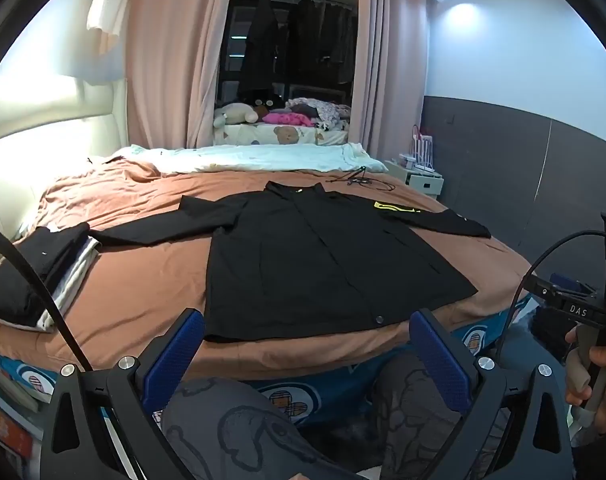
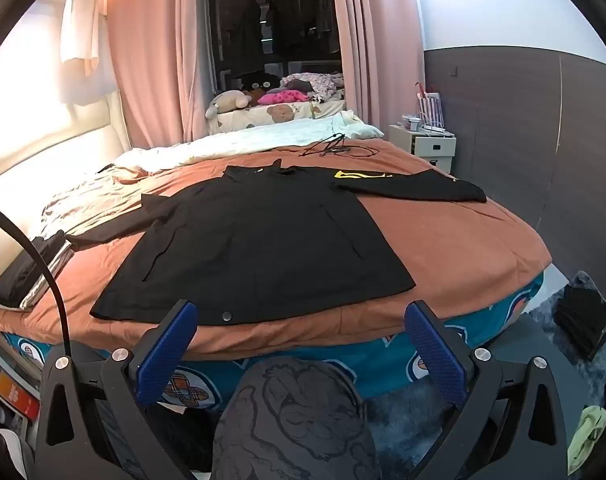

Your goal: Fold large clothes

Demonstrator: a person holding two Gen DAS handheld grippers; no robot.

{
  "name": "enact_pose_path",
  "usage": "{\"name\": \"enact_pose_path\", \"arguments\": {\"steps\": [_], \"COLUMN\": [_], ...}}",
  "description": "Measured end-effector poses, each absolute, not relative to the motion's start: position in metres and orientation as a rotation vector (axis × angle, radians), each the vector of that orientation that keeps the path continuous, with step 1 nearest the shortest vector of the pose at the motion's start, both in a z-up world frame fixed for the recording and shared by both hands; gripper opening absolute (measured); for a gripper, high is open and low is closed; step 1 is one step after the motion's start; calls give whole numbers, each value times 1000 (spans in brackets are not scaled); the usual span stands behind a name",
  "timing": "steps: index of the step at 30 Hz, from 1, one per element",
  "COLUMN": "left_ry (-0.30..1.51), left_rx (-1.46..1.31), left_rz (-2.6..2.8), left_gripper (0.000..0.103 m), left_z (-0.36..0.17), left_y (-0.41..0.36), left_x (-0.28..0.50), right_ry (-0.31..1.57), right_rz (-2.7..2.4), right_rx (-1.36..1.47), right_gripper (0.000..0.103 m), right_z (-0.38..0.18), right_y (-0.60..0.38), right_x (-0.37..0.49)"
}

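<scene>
A large black jacket [image 1: 315, 256] [image 2: 259, 236] lies spread flat on the brown bedspread [image 1: 143, 280] [image 2: 443, 240], sleeves stretched out to both sides, collar at the far end. A yellow patch [image 1: 395, 208] [image 2: 361, 176] shows on its right sleeve. A snap button [image 1: 379, 319] [image 2: 226, 315] sits at the near hem. My left gripper [image 1: 307, 322] hangs open just short of the near hem, nothing between its blue pads. My right gripper [image 2: 301, 312] is also open and empty, in front of the bed edge. The right tool's body [image 1: 583, 312] shows in the left wrist view, held by a hand.
Folded dark and white clothes [image 1: 43, 268] [image 2: 35, 268] are stacked at the bed's left edge. A light quilt [image 1: 255, 158] and black cables [image 2: 335, 148] lie at the far end. A white nightstand [image 2: 427, 144] stands at the right. The person's patterned knees [image 1: 231, 420] [image 2: 295, 412] are below.
</scene>
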State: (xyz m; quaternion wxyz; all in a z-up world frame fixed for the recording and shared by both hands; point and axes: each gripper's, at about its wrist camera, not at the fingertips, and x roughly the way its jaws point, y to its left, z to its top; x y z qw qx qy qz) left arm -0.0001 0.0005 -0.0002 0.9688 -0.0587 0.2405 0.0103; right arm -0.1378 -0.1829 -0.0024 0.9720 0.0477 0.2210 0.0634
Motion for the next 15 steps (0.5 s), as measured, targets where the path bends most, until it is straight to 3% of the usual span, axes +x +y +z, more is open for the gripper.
{"name": "enact_pose_path", "arguments": {"steps": [15], "left_ry": [483], "left_rx": [-113], "left_rz": [11], "left_gripper": [103], "left_z": [3], "left_y": [0], "left_x": [-3], "right_ry": [435], "right_rz": [113], "right_rx": [83], "right_gripper": [103], "right_z": [1], "right_y": [-185], "right_x": [-144]}}
